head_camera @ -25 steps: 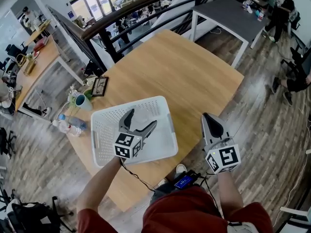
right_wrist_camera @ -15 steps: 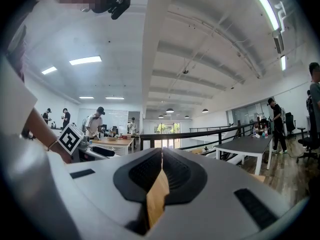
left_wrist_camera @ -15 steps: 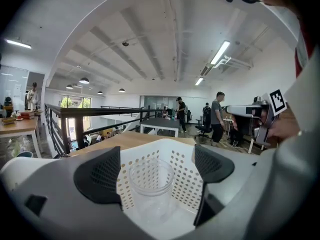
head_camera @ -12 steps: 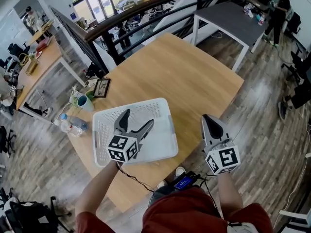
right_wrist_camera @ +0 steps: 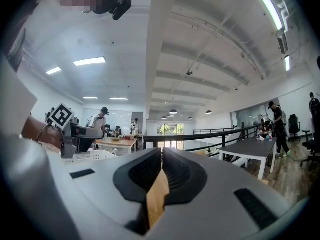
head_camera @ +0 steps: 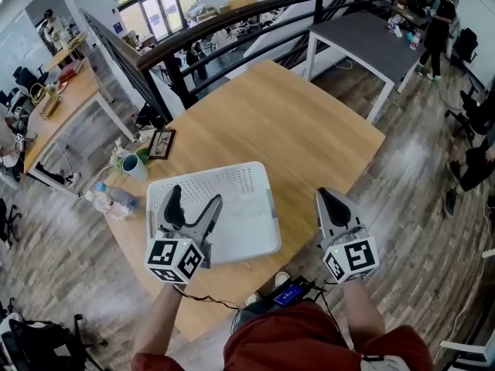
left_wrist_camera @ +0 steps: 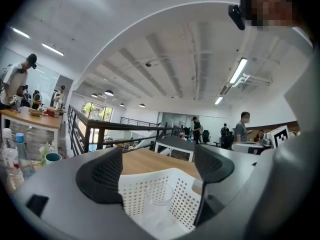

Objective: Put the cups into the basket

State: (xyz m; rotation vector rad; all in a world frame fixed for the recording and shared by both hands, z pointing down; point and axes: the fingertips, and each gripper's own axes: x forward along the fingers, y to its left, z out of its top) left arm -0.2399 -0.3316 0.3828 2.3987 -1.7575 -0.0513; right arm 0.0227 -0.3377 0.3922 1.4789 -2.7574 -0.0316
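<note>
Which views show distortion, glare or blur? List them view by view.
Head view: the wide lens bends the black metal railing into an arc; light is even. Left gripper view: corners darken, and the clear plastic cup inside the white perforated basket looks faint. Right gripper view: the ceiling strip light glares.

Clear cup (left_wrist_camera: 159,200) stands upright inside white basket (head_camera: 232,178).

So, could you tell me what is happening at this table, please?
A person works two handheld grippers over a wooden table. The left gripper hovers at the near edge of the white basket, fingers apart and empty; a clear cup already stands inside. The right gripper hangs beside the basket, fingers together, holding nothing.
</note>
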